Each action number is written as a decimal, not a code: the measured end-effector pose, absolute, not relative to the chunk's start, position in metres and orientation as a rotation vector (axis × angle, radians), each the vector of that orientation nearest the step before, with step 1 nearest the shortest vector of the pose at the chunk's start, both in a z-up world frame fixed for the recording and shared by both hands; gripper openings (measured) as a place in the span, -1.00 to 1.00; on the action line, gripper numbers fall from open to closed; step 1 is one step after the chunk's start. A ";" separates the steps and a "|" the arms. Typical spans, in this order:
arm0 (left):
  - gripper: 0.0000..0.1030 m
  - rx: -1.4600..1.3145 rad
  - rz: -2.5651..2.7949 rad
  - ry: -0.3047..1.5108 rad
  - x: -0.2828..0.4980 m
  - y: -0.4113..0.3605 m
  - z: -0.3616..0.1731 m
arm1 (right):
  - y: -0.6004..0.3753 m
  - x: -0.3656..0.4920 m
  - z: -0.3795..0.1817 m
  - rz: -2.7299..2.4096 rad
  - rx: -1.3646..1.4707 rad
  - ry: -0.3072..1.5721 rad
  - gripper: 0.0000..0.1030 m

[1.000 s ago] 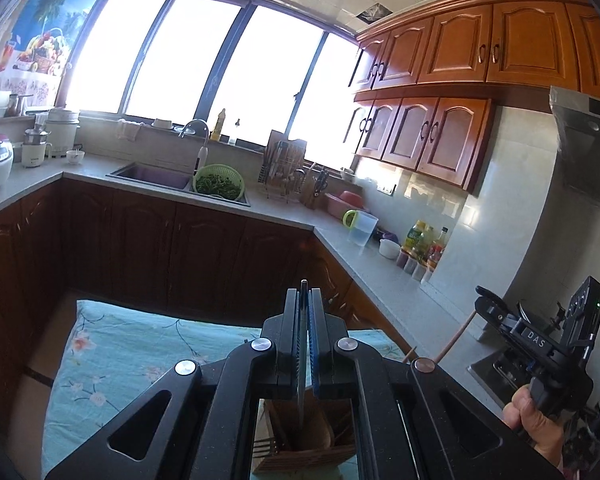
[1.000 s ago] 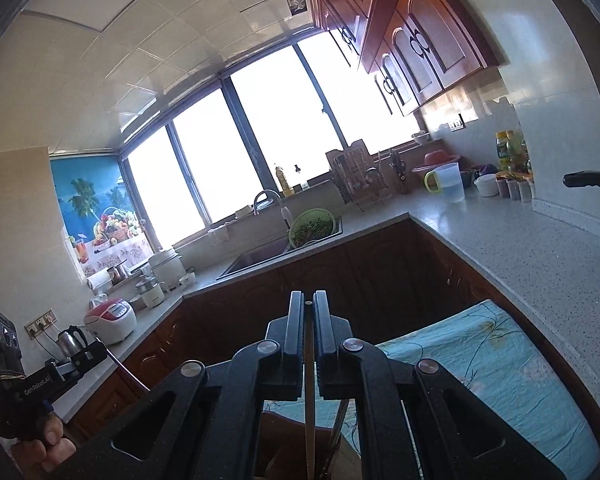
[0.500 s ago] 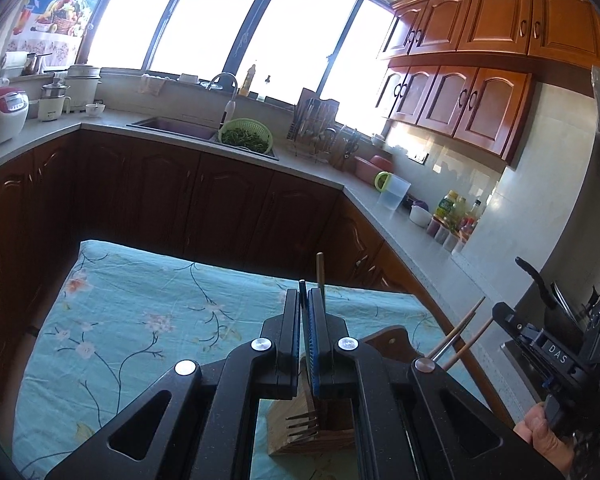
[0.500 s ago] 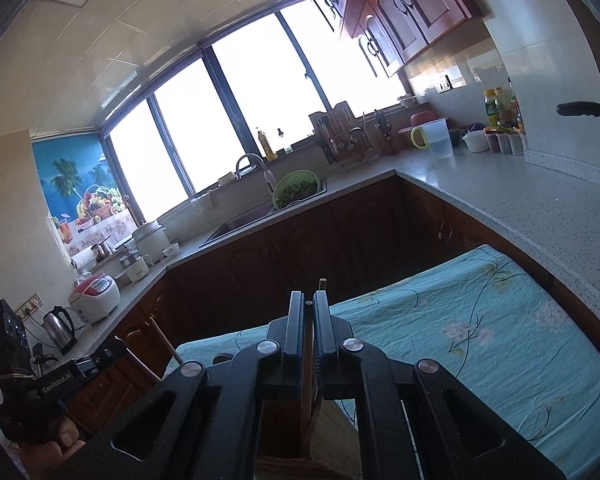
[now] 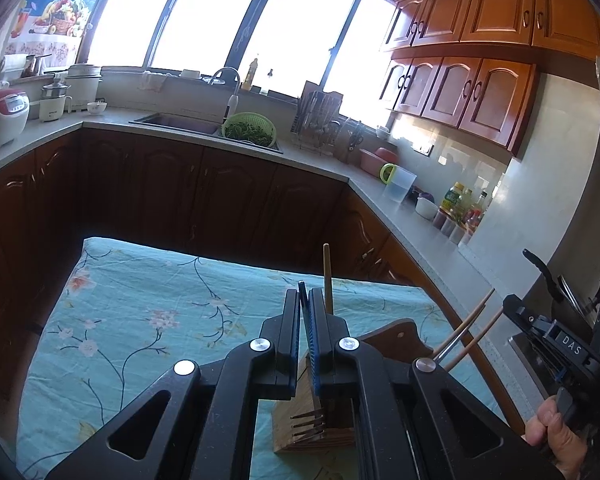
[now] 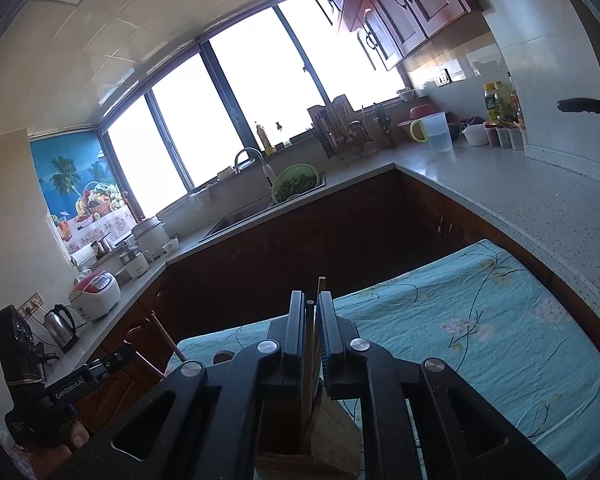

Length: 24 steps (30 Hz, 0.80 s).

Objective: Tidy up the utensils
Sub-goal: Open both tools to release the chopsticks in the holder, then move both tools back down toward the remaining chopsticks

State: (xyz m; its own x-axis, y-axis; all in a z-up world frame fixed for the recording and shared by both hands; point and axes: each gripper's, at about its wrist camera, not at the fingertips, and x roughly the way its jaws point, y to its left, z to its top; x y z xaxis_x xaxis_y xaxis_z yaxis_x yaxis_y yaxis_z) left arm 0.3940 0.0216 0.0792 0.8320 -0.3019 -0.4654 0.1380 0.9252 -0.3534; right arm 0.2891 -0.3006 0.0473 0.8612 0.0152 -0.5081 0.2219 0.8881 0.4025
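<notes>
left wrist view: left gripper (image 5: pixel 305 292) is sitting with jaws pressed together, nothing showing between the pads. directly below and just ahead of its fingers a wooden utensil holder (image 5: pixel 300 420) is standing on the floral tablecloth (image 5: pixel 140 304), fork tines (image 5: pixel 310 424) showing against the holder's near side. a wooden stick (image 5: pixel 327 276) is poking up just right of the fingertips, looks clear of the pads. off to the right, the right gripper is showing side-on in a person's hand (image 5: pixel 556 440), with chopsticks (image 5: pixel 466 332) slanting up near it.

right wrist view: right gripper (image 6: pixel 310 300) has just been opening, jaws standing a narrow slot apart. one thin chopstick (image 6: pixel 311 344) is running up through that slot, tip just past the fingertips; can't tell whether the pads are touching it. its lower end is dropping into the holder (image 6: pixel 332 428) under the fingers. left gripper body is showing far left, well apart.
</notes>
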 end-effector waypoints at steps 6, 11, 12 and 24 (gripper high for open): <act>-0.31 -0.337 -0.222 0.523 0.371 0.034 0.088 | -0.309 0.277 0.056 -0.098 0.525 0.491 -0.12; 0.26 -0.335 -0.199 0.480 0.336 0.043 0.096 | -0.309 0.251 0.073 -0.082 0.543 0.417 0.85; 0.45 -0.335 -0.191 0.475 0.327 0.044 0.096 | -0.308 0.244 0.075 -0.084 0.541 0.405 0.90; 0.63 -0.332 -0.188 0.574 0.218 0.038 0.053 | -0.292 0.150 0.053 -0.098 0.520 0.488 0.93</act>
